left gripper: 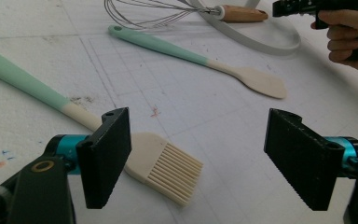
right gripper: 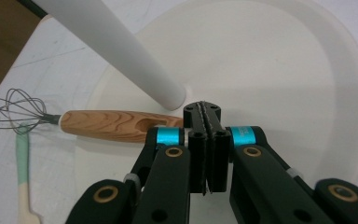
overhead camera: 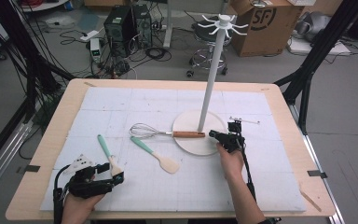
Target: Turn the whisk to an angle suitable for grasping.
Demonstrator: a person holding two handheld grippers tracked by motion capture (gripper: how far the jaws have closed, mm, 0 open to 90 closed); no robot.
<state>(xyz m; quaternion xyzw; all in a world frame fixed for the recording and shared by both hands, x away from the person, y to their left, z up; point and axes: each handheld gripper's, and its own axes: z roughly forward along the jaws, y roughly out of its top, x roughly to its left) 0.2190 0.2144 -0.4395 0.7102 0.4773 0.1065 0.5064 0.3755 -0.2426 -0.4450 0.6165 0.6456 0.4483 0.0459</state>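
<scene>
My right claw (right gripper: 204,140) is pressed together, empty, just beside the whisk (right gripper: 107,124) handle's end at nine o'clock. My left claw (left gripper: 198,158) stands apart, the brush (left gripper: 163,165) lying between its jaws.

Bright, even light; soft shadows, sharp.

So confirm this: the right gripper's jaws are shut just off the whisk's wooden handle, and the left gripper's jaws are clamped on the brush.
Wrong on the left gripper: the left gripper view shows its jaws wide open, the brush lying free between them. The right gripper is shut beside the whisk.
</scene>
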